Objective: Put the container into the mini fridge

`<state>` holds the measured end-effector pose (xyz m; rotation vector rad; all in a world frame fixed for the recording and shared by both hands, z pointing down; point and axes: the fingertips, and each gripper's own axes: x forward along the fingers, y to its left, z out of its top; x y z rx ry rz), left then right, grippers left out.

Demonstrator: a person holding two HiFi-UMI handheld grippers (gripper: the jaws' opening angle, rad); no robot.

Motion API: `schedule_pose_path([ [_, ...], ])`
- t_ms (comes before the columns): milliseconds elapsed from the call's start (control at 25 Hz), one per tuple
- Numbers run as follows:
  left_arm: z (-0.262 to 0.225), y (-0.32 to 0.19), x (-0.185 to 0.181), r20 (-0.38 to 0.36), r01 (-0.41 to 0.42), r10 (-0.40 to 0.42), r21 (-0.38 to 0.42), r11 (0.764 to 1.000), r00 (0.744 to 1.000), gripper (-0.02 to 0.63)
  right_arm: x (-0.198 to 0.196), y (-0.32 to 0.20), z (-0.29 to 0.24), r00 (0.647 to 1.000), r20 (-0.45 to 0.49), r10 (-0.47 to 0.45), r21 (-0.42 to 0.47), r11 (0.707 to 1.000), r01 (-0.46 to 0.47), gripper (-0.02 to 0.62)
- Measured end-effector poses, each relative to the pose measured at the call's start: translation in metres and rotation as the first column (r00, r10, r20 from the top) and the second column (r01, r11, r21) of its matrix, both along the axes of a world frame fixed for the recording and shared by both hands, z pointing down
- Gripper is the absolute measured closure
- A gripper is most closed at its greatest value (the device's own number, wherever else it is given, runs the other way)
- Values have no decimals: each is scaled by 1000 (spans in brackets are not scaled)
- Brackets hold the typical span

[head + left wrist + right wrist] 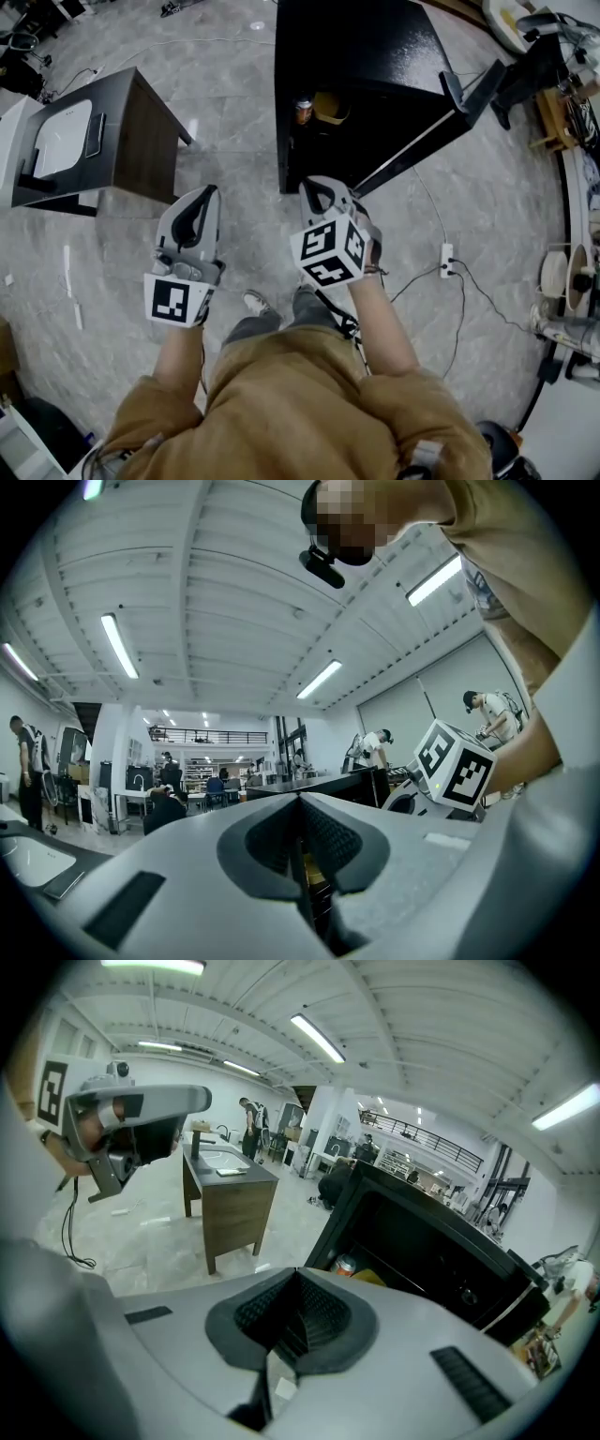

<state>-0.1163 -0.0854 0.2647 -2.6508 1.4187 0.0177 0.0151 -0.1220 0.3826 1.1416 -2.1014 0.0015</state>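
Inside boxy black mini fridge [361, 47], yellowish, perhaps plastic, container [330, 107].

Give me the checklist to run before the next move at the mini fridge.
1. Mini fridge door open: ok, it stands swung out on the right.
2. Yellow container inside the fridge: ok, it sits beside a can.
3. Container far enough in for the door to close: cannot tell, the interior is dark.
4. Left gripper free: ok, jaws together with nothing between them.
5. Right gripper free: ok, jaws together and empty, in front of the fridge opening.
6. Door's swing path clear: ok, the floor cable lies outside it, so far as the head view shows.
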Motion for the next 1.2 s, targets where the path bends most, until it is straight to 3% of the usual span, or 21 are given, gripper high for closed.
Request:
schedule_pose_path([
  [240, -14, 4, -8, 4, -6, 6, 34, 999, 1000, 606, -11, 16, -19, 998, 68, -11, -6, 1000, 11, 593],
  [800, -32, 27, -39, -29, 41, -41, 9, 999, 999, 606, -13, 42, -72, 992, 125, -11, 55, 998, 4, 593],
  [1200, -47, 43, -53, -11, 65, -64, 29, 997, 998, 606, -8, 55, -95, 985, 174, -3, 62, 998, -8, 592],
])
